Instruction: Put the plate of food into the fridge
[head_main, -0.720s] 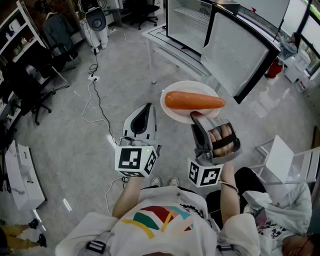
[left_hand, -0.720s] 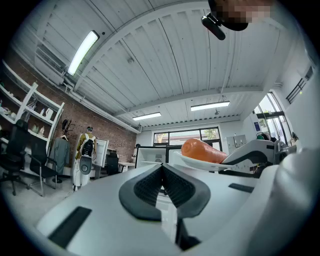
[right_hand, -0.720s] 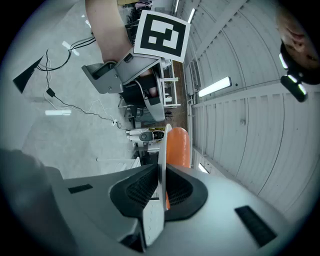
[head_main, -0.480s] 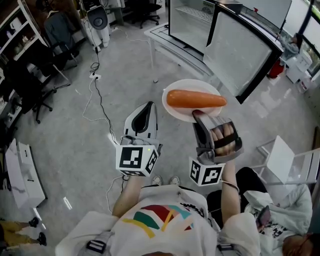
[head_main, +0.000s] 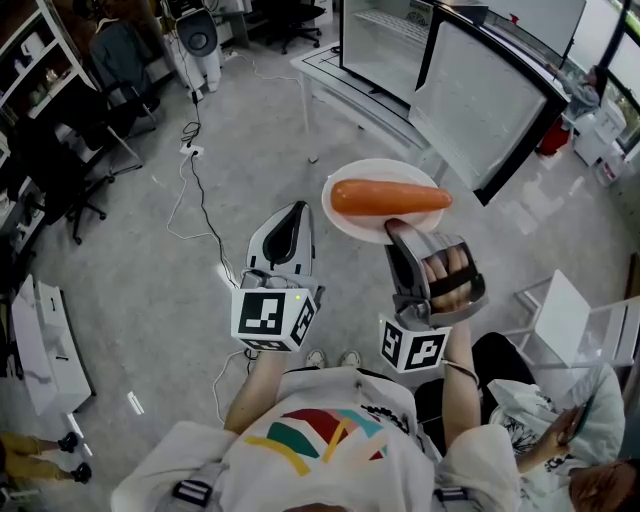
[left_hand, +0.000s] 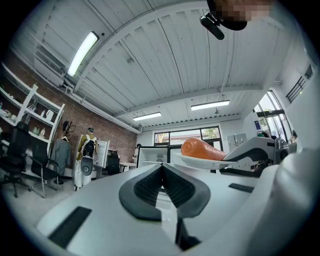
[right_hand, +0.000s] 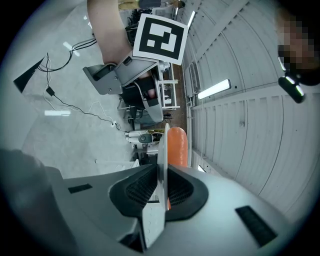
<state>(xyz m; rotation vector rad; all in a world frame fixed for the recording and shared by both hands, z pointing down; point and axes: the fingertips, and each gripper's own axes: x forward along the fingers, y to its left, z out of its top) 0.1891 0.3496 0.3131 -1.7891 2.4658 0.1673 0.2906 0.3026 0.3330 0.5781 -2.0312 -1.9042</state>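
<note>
A white plate (head_main: 345, 217) with one orange carrot (head_main: 388, 198) on it hangs in mid air in front of me. My right gripper (head_main: 397, 231) is shut on the plate's near rim. Seen from the right gripper view, the plate (right_hand: 161, 165) stands edge-on between the pads, with the carrot (right_hand: 176, 145) beyond. My left gripper (head_main: 287, 228) is shut and empty, level, just left of the plate. From the left gripper view the plate (left_hand: 200, 162) and carrot (left_hand: 201, 149) show to the right. The fridge (head_main: 385, 38) stands ahead with its door (head_main: 485, 100) swung open.
A white table (head_main: 345, 95) carries the fridge. Cables (head_main: 195, 200) trail over the grey floor at left. Office chairs (head_main: 70, 165) and shelving (head_main: 40, 60) line the left side. A white chair (head_main: 565, 320) and a seated person (head_main: 560, 440) are at lower right.
The plate and both grippers stay almost where they were; the view has shifted a little. The person at lower right has moved an arm.
</note>
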